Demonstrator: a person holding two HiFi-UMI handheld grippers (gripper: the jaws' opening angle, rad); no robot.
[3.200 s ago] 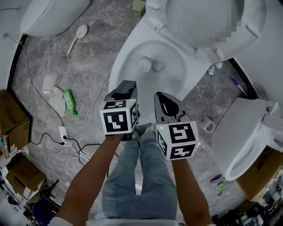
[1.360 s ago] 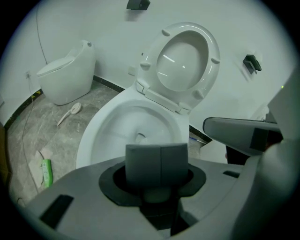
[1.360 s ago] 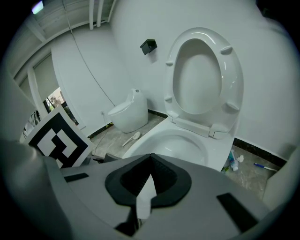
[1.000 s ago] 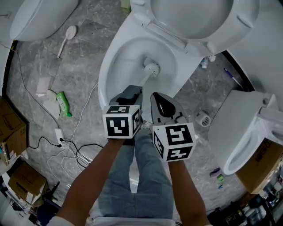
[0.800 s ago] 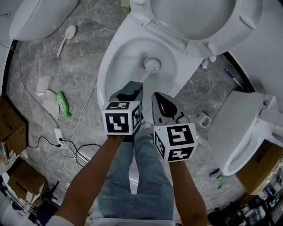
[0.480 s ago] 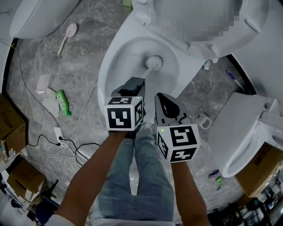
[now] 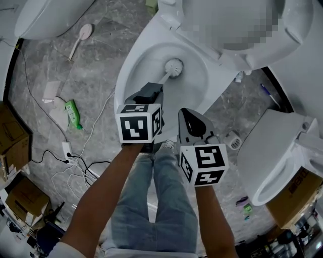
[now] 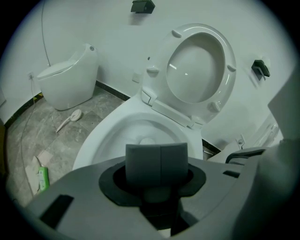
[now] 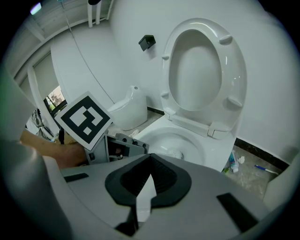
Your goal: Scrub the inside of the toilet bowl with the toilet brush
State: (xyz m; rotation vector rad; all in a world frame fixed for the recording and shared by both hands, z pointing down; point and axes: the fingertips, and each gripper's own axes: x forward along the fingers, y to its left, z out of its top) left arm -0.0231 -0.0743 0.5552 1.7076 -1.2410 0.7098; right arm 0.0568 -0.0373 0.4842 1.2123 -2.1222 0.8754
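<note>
The white toilet bowl (image 7: 126,75) lies open below me, its lid (image 8: 197,65) raised against the wall. The toilet brush has its round white head (image 7: 173,66) down in the bowl near the far wall, and its thin handle (image 7: 162,79) slants back to my left gripper (image 7: 153,91), which is shut on it. In the left gripper view the jaws (image 8: 157,161) are pressed together and hide the handle; the brush head (image 8: 147,140) shows just past them. My right gripper (image 7: 185,114) hovers over the bowl's near rim, shut with nothing in it. The right gripper view shows the brush head (image 9: 176,153) in the bowl.
A second toilet (image 7: 45,15) stands at the far left and a third (image 7: 272,146) at the right. On the grey floor lie a white brush (image 7: 81,38), a green bottle (image 7: 72,112), tangled cables (image 7: 75,156) and cardboard boxes (image 7: 10,141). The person's jeans-clad legs (image 7: 151,201) stand in front of the bowl.
The brush head has swept from the middle of the bowl toward its far wall, the left gripper pushing forward with it. The right gripper has stayed shut beside it.
</note>
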